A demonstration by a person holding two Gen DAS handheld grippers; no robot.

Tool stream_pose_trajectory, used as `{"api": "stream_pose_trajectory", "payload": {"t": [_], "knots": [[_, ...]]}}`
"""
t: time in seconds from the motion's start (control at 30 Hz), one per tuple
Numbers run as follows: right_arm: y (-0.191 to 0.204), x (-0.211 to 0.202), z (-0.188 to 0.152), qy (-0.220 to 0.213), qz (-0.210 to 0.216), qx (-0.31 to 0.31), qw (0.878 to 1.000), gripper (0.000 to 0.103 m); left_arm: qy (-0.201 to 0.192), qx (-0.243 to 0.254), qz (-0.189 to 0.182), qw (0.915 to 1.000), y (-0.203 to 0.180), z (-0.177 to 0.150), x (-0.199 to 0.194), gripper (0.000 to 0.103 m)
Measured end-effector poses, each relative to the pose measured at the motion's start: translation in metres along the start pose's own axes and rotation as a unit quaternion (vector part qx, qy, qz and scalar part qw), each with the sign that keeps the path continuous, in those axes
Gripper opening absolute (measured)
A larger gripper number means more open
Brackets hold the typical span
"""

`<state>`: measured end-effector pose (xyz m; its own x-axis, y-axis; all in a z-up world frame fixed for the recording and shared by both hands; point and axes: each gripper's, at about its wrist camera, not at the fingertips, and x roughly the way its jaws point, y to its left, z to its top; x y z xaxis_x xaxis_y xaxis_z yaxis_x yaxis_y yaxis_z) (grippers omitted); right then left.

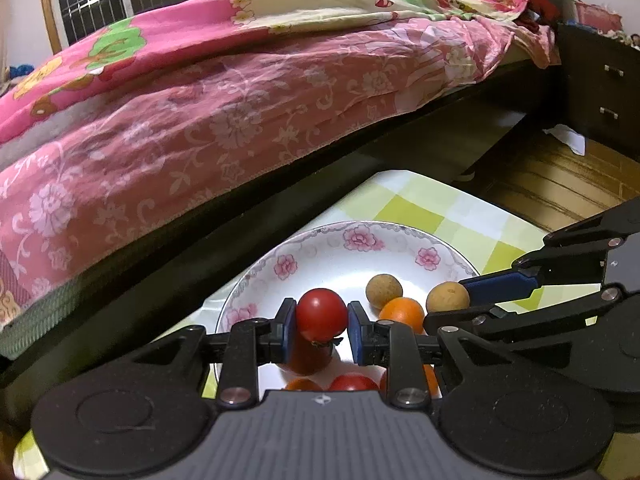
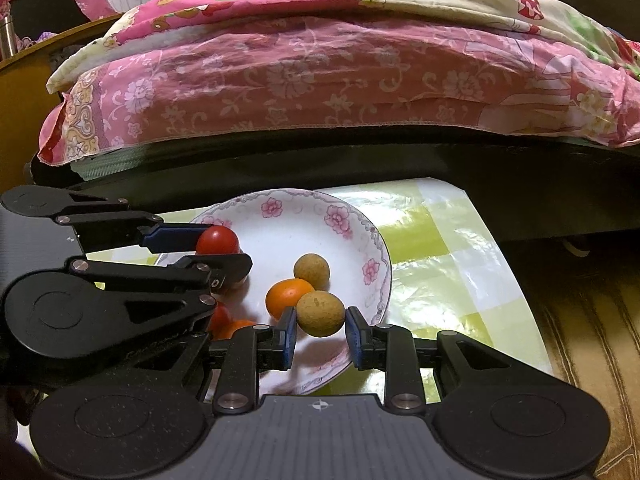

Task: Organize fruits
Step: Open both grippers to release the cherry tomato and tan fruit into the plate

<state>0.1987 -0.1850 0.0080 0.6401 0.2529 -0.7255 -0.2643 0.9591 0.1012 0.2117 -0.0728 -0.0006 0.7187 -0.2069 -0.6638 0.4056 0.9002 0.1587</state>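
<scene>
Red and glossy, a small round tomato [image 1: 321, 314] sits clamped in the left gripper [image 1: 321, 330] above the white floral-rimmed plate [image 1: 360, 236]. The right gripper [image 2: 320, 330] is closed on a tan, rough-skinned round longan [image 2: 320, 313] near the plate's edge. Already in the plate lie another longan [image 2: 311, 271], an orange citrus fruit [image 2: 285, 296] and more red pieces. Judging from this, sorting is well underway; both held fruits are not yet set down. The plate rests on a green-checked surface [image 2: 440, 248] beside a bed [image 1: 200, 120].

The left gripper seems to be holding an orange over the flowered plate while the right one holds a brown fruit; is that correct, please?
Not quite: the left gripper holds a red tomato, not an orange, as the left wrist view shows. It is over the flowered plate, and the right gripper does hold a brown fruit.
</scene>
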Motion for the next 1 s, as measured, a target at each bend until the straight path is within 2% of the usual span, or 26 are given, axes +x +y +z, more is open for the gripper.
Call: {"api": "stream_pose_trajectory", "payload": {"t": [0.73, 1.0], "knots": [[-0.005, 0.002, 0.001, -0.008, 0.005, 0.010, 1.000, 0.027, 0.000, -0.004, 0.005, 1.0000, 0.004, 0.003, 0.005, 0.041], [0.000, -0.002, -0.003, -0.010, 0.009, 0.004, 1.000, 0.035, 0.000, -0.025, 0.006, 0.9997, 0.012, 0.000, -0.001, 0.041]]}}
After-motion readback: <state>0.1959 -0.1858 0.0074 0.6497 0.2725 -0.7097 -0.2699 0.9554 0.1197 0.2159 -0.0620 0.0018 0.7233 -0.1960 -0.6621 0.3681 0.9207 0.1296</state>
